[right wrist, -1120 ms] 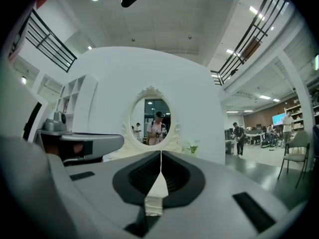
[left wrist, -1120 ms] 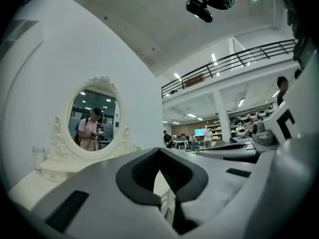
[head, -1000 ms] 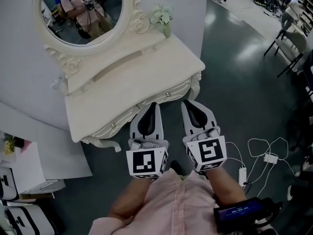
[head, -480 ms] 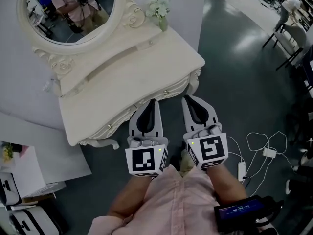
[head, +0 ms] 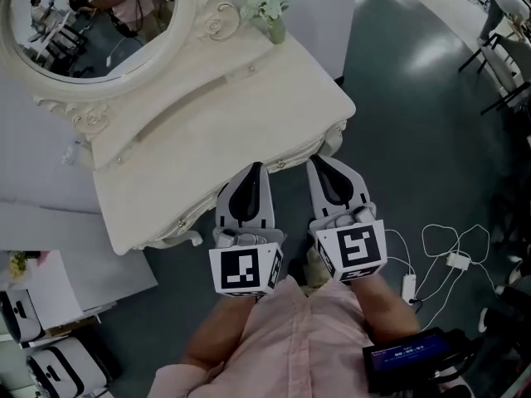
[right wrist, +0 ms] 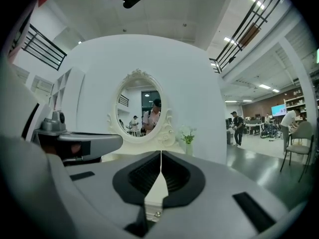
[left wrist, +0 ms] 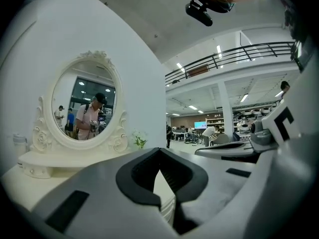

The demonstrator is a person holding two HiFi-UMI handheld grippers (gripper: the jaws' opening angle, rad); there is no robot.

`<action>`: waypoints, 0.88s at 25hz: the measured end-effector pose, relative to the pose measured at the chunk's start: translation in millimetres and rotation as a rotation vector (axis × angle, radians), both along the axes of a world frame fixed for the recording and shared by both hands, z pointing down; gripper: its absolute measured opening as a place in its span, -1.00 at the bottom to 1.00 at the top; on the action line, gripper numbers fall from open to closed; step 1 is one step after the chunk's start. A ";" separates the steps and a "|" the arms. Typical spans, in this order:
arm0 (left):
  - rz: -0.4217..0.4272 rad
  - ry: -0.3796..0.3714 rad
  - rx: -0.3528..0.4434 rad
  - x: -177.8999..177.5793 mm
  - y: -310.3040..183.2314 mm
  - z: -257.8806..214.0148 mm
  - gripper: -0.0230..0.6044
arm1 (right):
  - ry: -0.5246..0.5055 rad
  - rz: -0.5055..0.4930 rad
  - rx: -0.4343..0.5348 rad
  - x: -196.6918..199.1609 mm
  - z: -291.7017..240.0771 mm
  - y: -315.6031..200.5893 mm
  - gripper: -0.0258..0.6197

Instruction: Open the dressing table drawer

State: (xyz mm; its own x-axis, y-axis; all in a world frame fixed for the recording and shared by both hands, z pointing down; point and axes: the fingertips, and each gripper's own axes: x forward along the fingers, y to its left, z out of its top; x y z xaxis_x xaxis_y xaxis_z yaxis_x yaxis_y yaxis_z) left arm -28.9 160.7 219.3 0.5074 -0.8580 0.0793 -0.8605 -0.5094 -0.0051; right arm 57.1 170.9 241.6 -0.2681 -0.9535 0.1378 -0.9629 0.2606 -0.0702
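A handheld screen (head: pixel 406 356) sat nearest, behind the right tongs (head: pixel 316 163), its print too small to read. The marker cubes carried only black-and-white square patterns. No brand or label showed anywhere.

Both tongs pointed side by side at the table's front edge. The right tongs were closed on nothing, and so were the left tongs (head: pixel 255 167). The drawer (head: pixel 280 167) lay just ahead of their tips, under the overhang of the dressing table (head: pixel 249 98), apparently unopened. A small knob (right wrist: pixel 157 213) showed low beyond the right jaws.

This looked like the reach-in step, with no grip taken yet. Next, one pair would likely need to part its jaws, close on a knob and pull back. The mirror (head: pixel 91 23) and flowers (head: pixel 267 11) stood beyond.
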 end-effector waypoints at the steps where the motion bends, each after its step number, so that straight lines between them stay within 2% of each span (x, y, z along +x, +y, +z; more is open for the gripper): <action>1: -0.005 -0.005 -0.005 3.1 -8.9 2.5 -0.86 | -0.003 -0.003 -0.004 4.8 2.3 -9.8 -0.86; 9: -0.061 -0.041 -0.021 20.1 -66.6 4.1 -0.86 | -0.028 -0.055 -0.009 24.8 3.8 -73.3 -0.86; 15: -0.098 -0.059 0.025 34.8 -97.9 -11.7 -0.86 | -0.035 -0.102 0.035 37.4 -11.3 -109.1 -0.86; 22: -0.150 -0.056 0.070 33.1 -116.9 -24.1 -0.86 | -0.021 -0.152 0.081 38.6 -23.9 -135.5 -0.86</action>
